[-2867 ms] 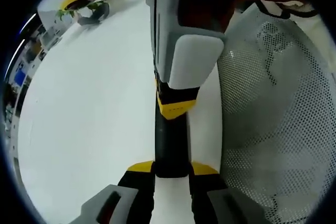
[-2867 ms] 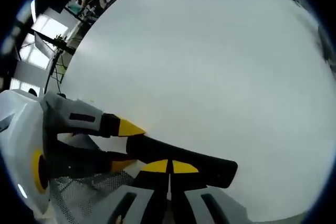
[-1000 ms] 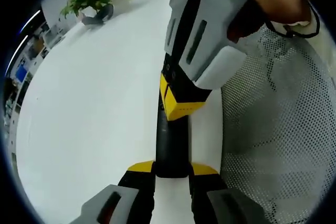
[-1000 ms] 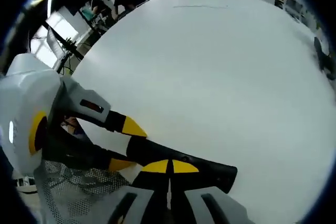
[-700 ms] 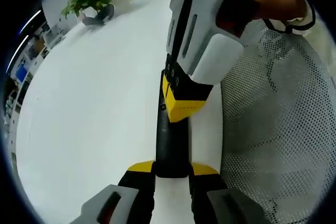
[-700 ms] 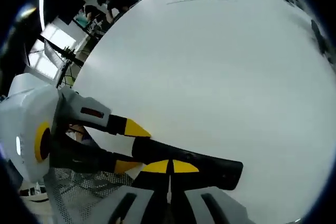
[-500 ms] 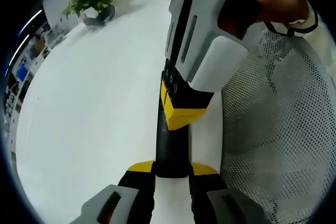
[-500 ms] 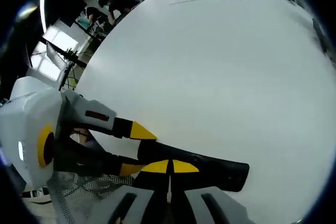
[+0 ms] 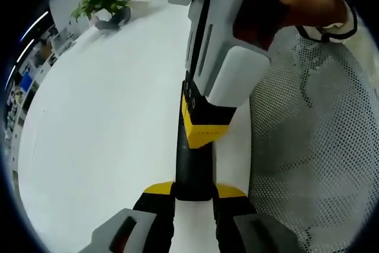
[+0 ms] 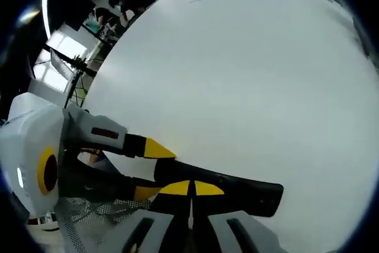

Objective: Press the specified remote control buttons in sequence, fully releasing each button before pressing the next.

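Observation:
A slim black remote control lies lengthwise over the white table. My left gripper is shut on its near end, one yellow-tipped jaw on each side. My right gripper, held by a hand, comes down from above, and its shut yellow tip rests on the remote's upper face. In the right gripper view the remote runs across just beyond my shut right gripper. The left gripper clamps the remote's left end. The buttons are hidden under the tip.
A grey mesh chair back stands right beside the table edge, also seen low on the left as mesh. A potted plant sits at the table's far end. People stand beyond the wide bare tabletop.
The right gripper's tip has slid slightly along the remote toward my left gripper. The left gripper keeps its hold and the remote stays put.

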Demonstrator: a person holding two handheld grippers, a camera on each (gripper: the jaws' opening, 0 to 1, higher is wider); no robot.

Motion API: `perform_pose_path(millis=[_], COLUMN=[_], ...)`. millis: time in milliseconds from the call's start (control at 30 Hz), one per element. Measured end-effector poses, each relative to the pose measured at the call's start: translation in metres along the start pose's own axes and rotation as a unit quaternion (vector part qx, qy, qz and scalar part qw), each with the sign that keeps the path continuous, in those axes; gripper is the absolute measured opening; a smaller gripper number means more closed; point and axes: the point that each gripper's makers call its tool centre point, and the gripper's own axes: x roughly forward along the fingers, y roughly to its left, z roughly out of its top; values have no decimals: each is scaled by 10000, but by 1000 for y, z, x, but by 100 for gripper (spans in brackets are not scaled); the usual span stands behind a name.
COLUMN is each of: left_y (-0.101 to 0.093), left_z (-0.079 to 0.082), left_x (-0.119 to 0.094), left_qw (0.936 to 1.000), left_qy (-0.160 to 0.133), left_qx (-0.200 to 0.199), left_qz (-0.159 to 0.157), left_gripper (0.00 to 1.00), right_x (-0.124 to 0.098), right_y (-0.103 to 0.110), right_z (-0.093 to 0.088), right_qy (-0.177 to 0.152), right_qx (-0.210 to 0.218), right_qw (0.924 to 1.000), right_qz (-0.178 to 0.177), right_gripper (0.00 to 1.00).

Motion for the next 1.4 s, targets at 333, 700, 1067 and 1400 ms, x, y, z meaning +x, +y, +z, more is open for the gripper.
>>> perform_pose_path(millis=[333, 700, 1067, 1400], left_y=[0, 0, -1, -1], left_z=[1, 0, 0, 0], left_x=[1, 0, 0, 0], left_qw=[10000, 9998, 9993, 9992], left_qy=[56, -112, -349, -394], left_qx=[81, 162, 121, 54], left_qz=[6, 20, 61, 79], left_gripper=[24, 24, 25, 25], right_x=[-2, -6, -76, -189], right_y=[2, 8, 26, 50], right_z=[-2, -4, 20, 83], right_qy=[-102, -114, -1411, -3508], right_qx=[-65, -165, -880, -1325], right_qw=[9999, 9996, 9853, 9255], right_qz=[-52, 212, 389, 530], right_gripper=[0, 6, 7, 29])
